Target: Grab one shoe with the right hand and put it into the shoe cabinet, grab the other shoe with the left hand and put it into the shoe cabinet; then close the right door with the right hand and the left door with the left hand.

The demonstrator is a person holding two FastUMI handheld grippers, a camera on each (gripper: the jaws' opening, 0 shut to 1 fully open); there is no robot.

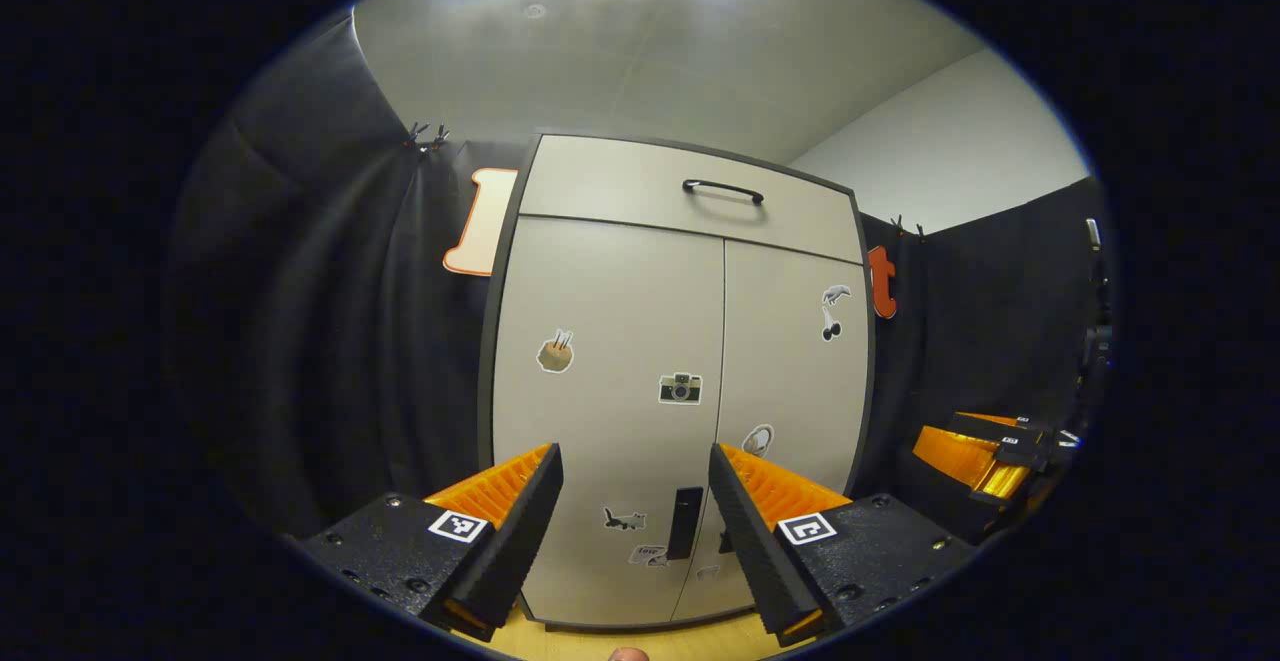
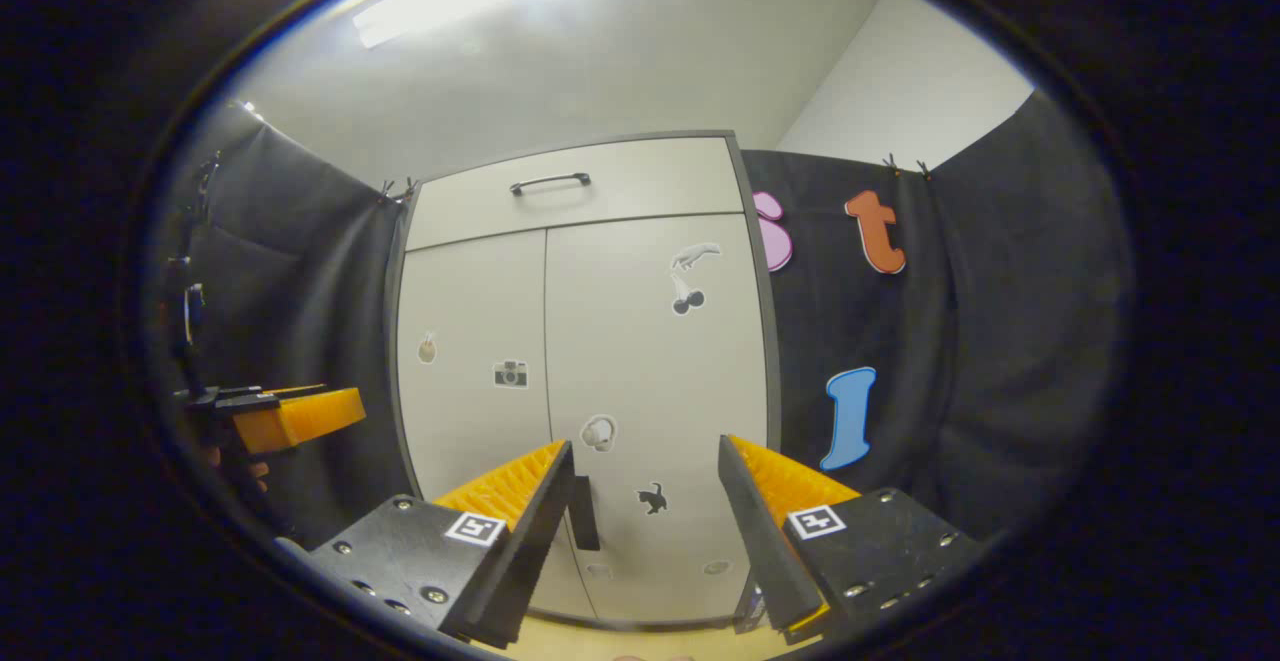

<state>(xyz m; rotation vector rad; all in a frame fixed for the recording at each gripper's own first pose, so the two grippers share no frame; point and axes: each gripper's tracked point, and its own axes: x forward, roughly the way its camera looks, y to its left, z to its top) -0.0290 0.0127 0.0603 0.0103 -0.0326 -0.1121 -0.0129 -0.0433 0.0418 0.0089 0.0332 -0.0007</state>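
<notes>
The beige shoe cabinet (image 1: 600, 271) stands straight ahead with its left door (image 1: 590, 421) and right door (image 1: 800, 381) both closed, small stickers on them. My left gripper (image 1: 635, 456) is open a short way in front of the doors, nothing between its fingers, and a black door handle (image 1: 685, 521) is low between them. In the right gripper view the same cabinet (image 2: 640, 341) has both doors closed. My right gripper (image 2: 645, 446) is open before the right door (image 2: 655, 371), holding nothing. The right gripper (image 1: 985, 451) hangs off to the cabinet's right, the left gripper (image 2: 290, 416) to its left.
A drawer front with a black handle (image 1: 722, 189) tops the cabinet. Black cloth wall (image 1: 330, 341) surrounds it on both sides. A strip of light wooden floor (image 1: 560, 641) shows below the cabinet. A hand (image 2: 240, 466) holds the left gripper.
</notes>
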